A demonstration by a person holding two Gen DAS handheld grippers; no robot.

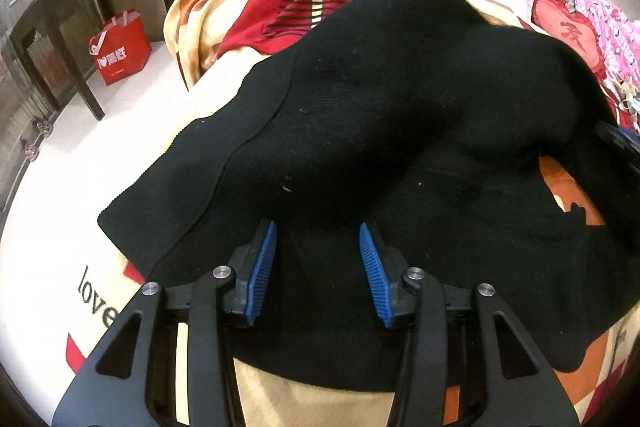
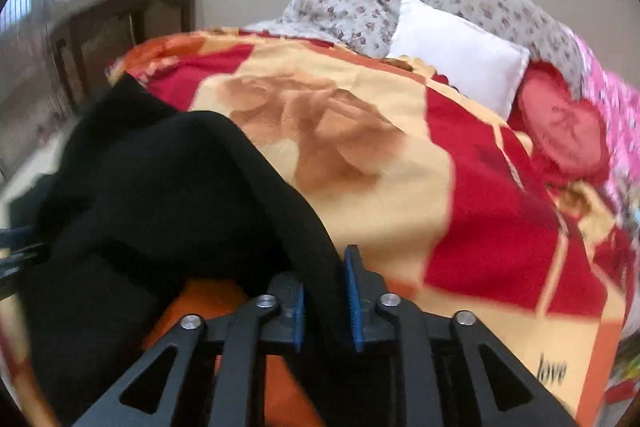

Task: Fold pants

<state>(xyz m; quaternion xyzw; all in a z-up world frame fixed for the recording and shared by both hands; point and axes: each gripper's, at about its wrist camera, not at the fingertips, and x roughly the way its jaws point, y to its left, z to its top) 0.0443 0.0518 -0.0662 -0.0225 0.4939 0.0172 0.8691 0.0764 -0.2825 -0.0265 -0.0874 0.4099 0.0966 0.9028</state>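
- Pants (image 2: 168,187), black knit, sit clamped at one edge in the right hand-held gripper (image 2: 326,301), lifted off the bed (image 2: 400,187).
- Left hand-held gripper (image 1: 318,267) hovers released, blue pads (image 1: 262,267) spread over fabric lying flat.
- Best practice, judging from here: carry the raised edge across evenly, keep tension low, and align hems before letting go.
- Snagging the blanket (image 1: 224,7) underneath looks the main risk.

The right wrist view is motion-blurred, and black pants (image 2: 160,187) hide bedspread (image 2: 360,147) beneath.
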